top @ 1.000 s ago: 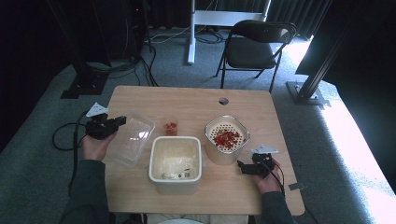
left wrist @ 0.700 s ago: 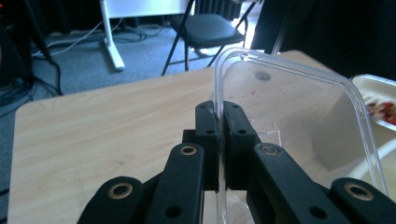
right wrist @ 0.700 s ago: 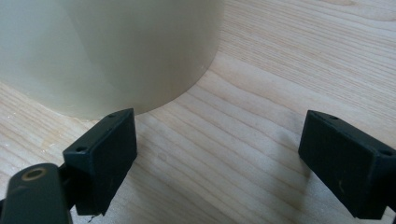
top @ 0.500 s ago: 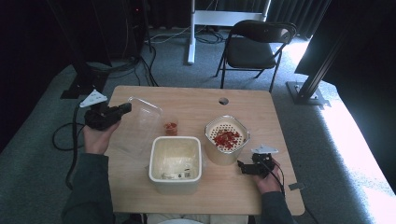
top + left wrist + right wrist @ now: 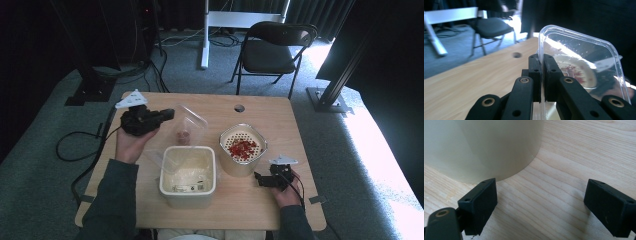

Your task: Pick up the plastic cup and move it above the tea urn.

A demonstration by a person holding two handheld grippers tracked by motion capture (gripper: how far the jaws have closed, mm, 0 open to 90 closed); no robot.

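Observation:
My left gripper (image 5: 169, 114) is shut on the rim of a clear plastic lid (image 5: 192, 123), held tilted above the table's left half. In the left gripper view the jaws (image 5: 541, 60) pinch the lid's (image 5: 584, 55) edge, and a round container shows through it. A square cream tub (image 5: 187, 170) sits open at the table's front centre. To its right stands a round cream container (image 5: 243, 148) with a perforated insert and red pieces. My right gripper (image 5: 259, 178) rests open on the table beside it. The same round wall (image 5: 486, 145) rises just beyond my open right gripper (image 5: 541, 205).
A small reddish item (image 5: 184, 135) lies on the wooden table (image 5: 280, 120) behind the square tub, under the lid. A cable hole (image 5: 239, 108) sits near the far edge. A black folding chair (image 5: 275, 50) stands beyond the table. Cables trail off the left side.
The left hand has lifted the clear lid off the table beside the square tub, raising it and carrying it toward the far side and rightward. The right hand has stayed put.

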